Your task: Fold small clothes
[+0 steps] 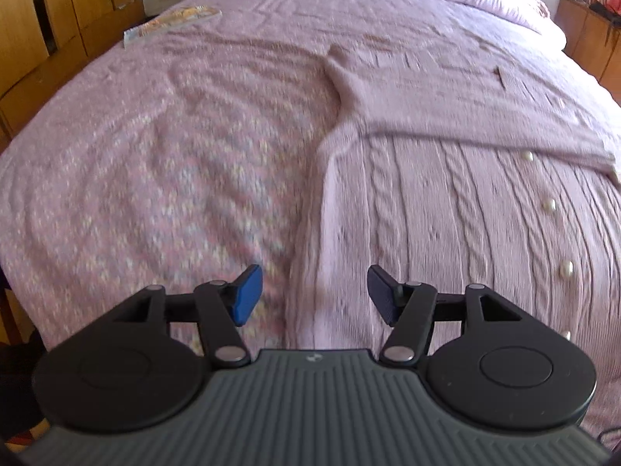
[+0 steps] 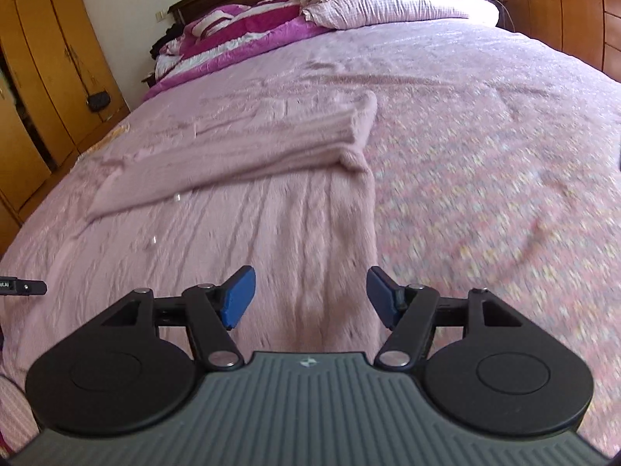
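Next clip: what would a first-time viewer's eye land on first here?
The pink cable-knit cardigan lies spread on the bed, its sleeves folded across its top, with pearl buttons down its front in the left wrist view. Both the left gripper and the right gripper hover open over its near hem, holding nothing. A pile of pillows sits at the far end.

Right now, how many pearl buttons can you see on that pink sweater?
4 clearly, down the cardigan's right edge: first, second, third, fourth partly cut off. More may be hidden.
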### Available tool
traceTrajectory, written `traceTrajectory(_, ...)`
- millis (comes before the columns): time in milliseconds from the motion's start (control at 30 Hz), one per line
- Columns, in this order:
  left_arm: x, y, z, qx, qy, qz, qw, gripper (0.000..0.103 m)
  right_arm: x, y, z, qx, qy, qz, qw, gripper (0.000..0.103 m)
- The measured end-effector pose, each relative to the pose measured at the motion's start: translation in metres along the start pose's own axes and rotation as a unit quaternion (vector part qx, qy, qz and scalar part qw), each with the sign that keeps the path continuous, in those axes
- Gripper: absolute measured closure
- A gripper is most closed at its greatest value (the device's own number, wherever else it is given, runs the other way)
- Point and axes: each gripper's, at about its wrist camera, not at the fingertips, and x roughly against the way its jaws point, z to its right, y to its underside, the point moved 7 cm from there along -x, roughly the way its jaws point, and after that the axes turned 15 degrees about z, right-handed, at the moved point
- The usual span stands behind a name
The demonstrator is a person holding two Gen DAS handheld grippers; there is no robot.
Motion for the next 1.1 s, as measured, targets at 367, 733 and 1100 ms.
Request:
traceTrajectory(367, 0.008, 0.026, 0.005, -0.033, 0.015, -0.021, 0.9991, 0.041, 0.016, 0.048, 0.000, 0.012, -0.046, -0.068, 0.997, 0.022)
traceTrajectory(733, 0.006, 0.035, 0.021, -0.046, 0.042, -0.032, 0.9975, 0.040, 0.007, 0.057, -0.015, 0.047, -0.068, -0.077, 0.994, 0.016)
traceTrajectory(1100, -0.002, 0.044, 0.029, -0.067, 0.049, -0.025, 0.9963, 0.040, 0.003, 0.065, -0.018, 0.066, -0.060, -0.063, 0.994, 0.018)
